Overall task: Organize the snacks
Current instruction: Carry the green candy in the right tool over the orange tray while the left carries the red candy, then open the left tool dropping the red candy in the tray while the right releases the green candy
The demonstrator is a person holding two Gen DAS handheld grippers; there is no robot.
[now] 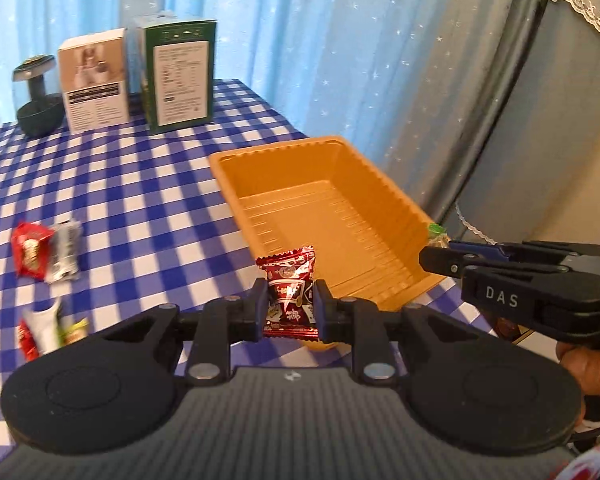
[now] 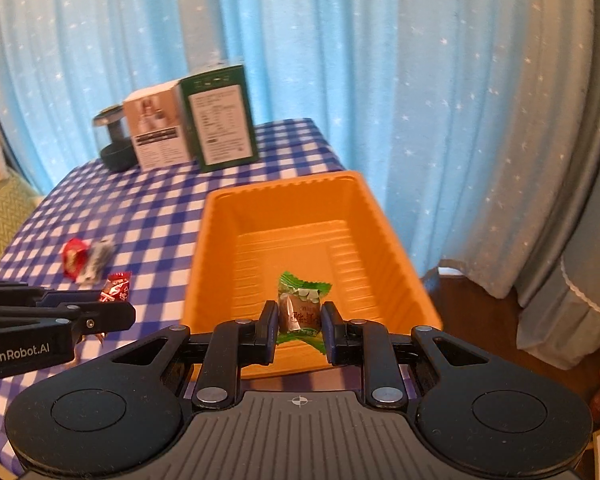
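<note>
We held two wrapped sweets above a worktop (image 1: 140, 184) covered in blue-and-white check. Our left claw (image 1: 290, 308) was pinched tight on a dark red candy packet (image 1: 290, 294), the packet upright between the pads and raised just short of the near rim of an orange plastic tray (image 1: 396, 196). Our right claw (image 2: 299, 320) gripped a green-wrapped candy (image 2: 302, 304) in the same way, held over the tray's near end; the tray's ribbed floor (image 2: 300, 248) lay bare below it. In the left wrist view the right claw (image 1: 432, 258) reached in from the right edge, a hand (image 1: 592, 364) visible beneath it.

To the left of the tray, more snacks lay loose on the cloth: a red packet (image 1: 30, 250) touching a silver-grey one (image 1: 65, 256), and nearer the camera a small jumble of red, white and green wrappers (image 1: 50, 330), blurred.

At the far end of the worktop stood a white carton (image 1: 94, 84) and, just beside it, a taller green carton (image 1: 180, 76), both upright with their printed panels facing us. A dark, dumbbell-shaped object (image 1: 36, 96) stood just left of the white carton. A pale blue curtain (image 1: 300, 40) dotted with white stars hung behind the worktop.
</note>
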